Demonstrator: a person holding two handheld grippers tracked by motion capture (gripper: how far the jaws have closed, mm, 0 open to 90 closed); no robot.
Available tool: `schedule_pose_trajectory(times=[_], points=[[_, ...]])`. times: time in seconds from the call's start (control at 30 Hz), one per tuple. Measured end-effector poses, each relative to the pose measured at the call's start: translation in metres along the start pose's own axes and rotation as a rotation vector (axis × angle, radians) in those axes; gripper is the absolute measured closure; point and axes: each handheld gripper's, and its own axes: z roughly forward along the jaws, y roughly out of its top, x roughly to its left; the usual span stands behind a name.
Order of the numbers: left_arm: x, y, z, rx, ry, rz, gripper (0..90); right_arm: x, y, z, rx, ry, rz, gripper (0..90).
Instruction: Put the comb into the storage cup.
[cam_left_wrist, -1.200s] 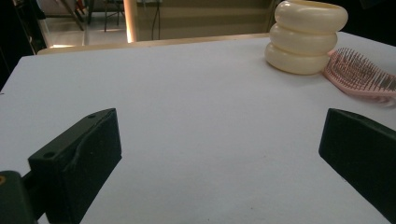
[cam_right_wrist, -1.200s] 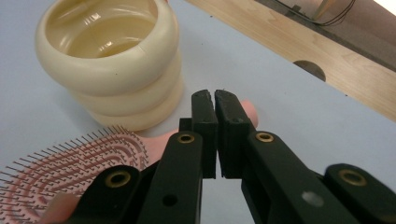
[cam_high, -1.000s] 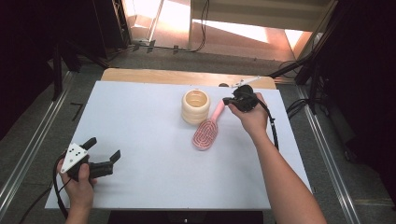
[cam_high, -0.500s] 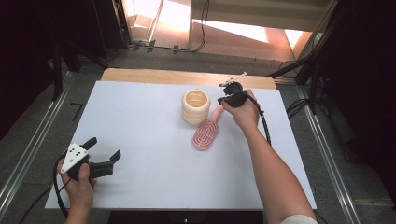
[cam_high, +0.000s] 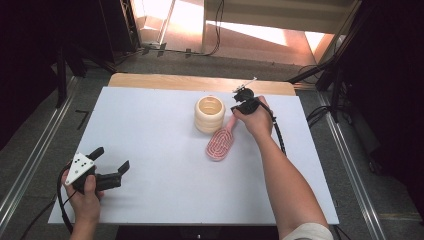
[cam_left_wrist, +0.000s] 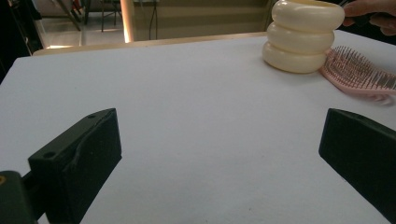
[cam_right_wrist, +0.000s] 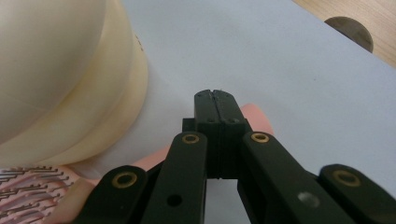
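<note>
Pink plastic paddle hairbrush (cam_high: 220, 143) flat on white tabletop (cam_high: 150, 125), beside cream ribbed ring-stack pot (cam_high: 210, 113), right gripper (cam_right_wrist: 217, 100) jaws closed empty above brush handle, left gripper (cam_high: 111, 169) wide open, empty, near tabletop's front edge

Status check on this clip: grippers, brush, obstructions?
Right gripper shut, empty, over pink hairbrush handle. Left gripper open, idle. Cream ring holder crowds the handle.

High view: overhead, facing forward, far. Left gripper view: low, level across desk (cam_left_wrist: 196, 140). Right gripper view: close on brush (cam_right_wrist: 252, 116). Shared: cup (cam_high: 210, 114), brush.
</note>
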Motion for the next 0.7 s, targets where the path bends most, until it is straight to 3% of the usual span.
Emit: schedule_pose_trajectory(times=[0.33,0.7], points=[[0.0004,-0.0001,0.0001,-0.004,-0.005,-0.003,0.0,0.0050,0.0052,0.0073,0.023,-0.012,-0.014,87.8],[0.0002,-0.0001,0.0003,-0.003,-0.006,-0.004,0.0,-0.0023,-0.0005,0.0053,0.069,0.001,0.024,87.8]])
